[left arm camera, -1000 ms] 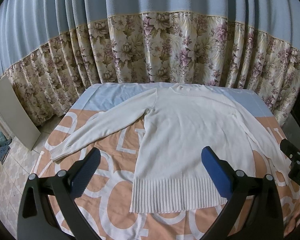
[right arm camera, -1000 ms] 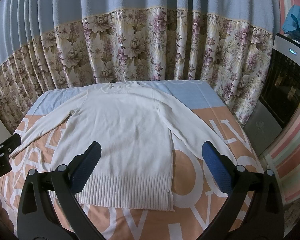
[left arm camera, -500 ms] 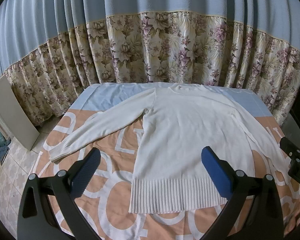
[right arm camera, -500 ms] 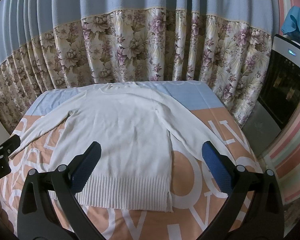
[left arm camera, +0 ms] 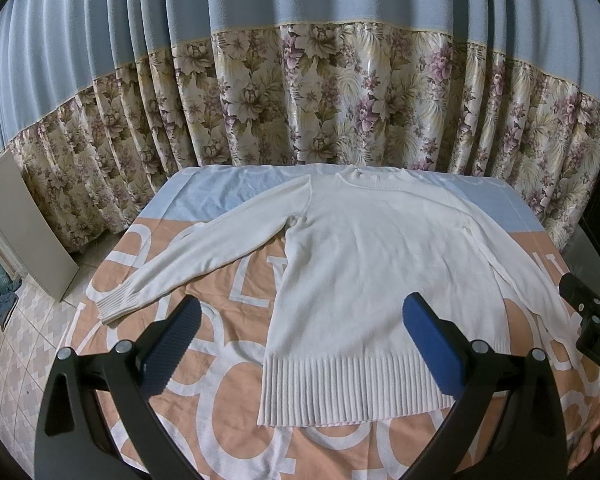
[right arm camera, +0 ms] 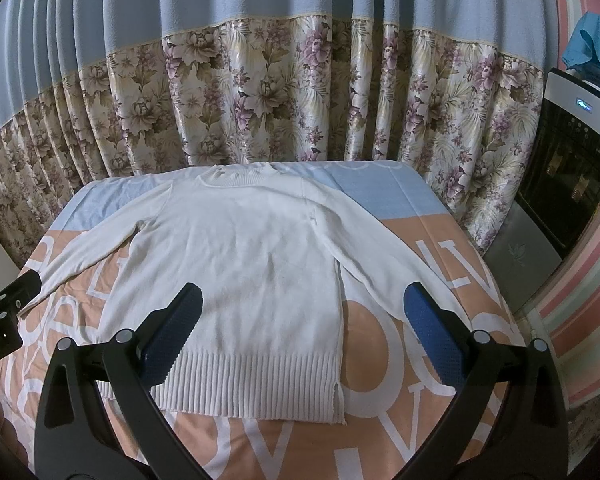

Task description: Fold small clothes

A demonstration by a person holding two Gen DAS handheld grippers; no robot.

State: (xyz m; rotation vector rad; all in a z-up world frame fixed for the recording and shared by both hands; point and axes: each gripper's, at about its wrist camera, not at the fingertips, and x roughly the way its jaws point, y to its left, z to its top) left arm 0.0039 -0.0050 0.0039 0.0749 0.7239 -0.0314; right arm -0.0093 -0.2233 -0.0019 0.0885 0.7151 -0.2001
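The white sweater [left arm camera: 364, 280] lay flat and unfolded at frame centre on the lettered bedsheet [left arm camera: 228, 392]. The left gripper [left arm camera: 300, 340] and right gripper [right arm camera: 302, 338] both hovered above its ribbed hem [right arm camera: 252, 384], spread wide and empty. No fold looked begun; both sleeves and the body remained to do.

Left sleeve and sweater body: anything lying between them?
Nothing. In the left wrist view the gap between the left sleeve and the sweater body shows only the bare peach-and-white lettered cloth.
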